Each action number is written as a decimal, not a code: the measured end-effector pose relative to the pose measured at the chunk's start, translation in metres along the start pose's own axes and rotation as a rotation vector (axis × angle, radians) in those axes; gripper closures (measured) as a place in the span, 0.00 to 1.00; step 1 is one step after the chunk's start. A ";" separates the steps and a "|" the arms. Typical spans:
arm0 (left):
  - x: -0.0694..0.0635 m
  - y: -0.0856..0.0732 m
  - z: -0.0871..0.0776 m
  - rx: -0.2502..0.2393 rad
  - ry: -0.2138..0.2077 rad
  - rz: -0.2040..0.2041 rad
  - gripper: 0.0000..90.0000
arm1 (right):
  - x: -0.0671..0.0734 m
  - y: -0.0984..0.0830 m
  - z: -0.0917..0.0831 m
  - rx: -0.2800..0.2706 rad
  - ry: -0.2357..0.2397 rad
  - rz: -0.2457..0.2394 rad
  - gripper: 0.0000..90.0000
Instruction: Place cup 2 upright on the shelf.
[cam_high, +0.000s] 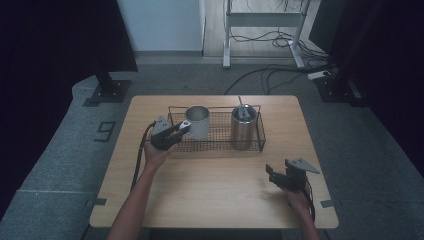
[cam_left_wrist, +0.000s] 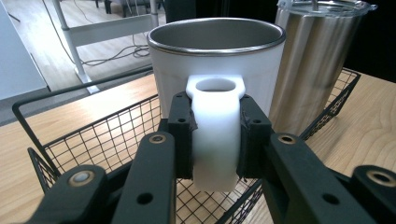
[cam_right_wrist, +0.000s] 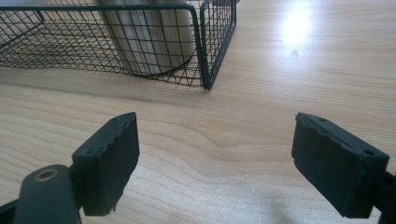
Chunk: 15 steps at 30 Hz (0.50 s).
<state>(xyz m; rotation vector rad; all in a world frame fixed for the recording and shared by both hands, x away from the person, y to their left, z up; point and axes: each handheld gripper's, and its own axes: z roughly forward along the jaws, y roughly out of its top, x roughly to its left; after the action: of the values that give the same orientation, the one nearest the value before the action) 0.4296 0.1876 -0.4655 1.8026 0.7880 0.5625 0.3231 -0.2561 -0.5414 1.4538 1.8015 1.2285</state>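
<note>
My left gripper (cam_left_wrist: 215, 140) has its fingers (cam_left_wrist: 181, 135) pressed on both sides of the white handle (cam_left_wrist: 215, 135) of the white mug (cam_high: 197, 121). The mug stands upright in the left part of the black wire basket (cam_high: 260, 136), and its steel inside looks empty as far as I can see. From the mug, at about 3 o'clock, a steel tumbler (cam_high: 243, 126) stands in the right part of the same basket, upright, with a lid and a straw on top. In my left gripper view the tumbler is just beside the mug; I cannot tell if they touch.

My right gripper (cam_high: 278, 176) hovers low over the bare wooden bench (cam_high: 215, 190), at about 5 o'clock from the basket and well apart from it. Its fingers (cam_right_wrist: 112, 161) are spread wide with nothing between them, and they point toward the basket's near right corner.
</note>
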 end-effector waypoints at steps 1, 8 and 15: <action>0.000 -0.001 0.001 0.003 0.002 0.000 0.80 | 0.000 0.000 0.000 0.000 0.000 0.000 0.17; 0.003 -0.006 0.005 0.025 0.011 -0.006 0.80 | -0.001 0.000 0.000 0.000 -0.001 0.001 0.17; 0.004 -0.009 0.008 0.041 0.015 -0.009 0.80 | -0.001 0.000 0.000 0.002 -0.003 0.001 0.17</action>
<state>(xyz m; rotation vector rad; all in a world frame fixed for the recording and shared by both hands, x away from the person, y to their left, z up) 0.4355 0.1878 -0.4771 1.8335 0.8230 0.5584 0.3233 -0.2569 -0.5419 1.4569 1.8010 1.2248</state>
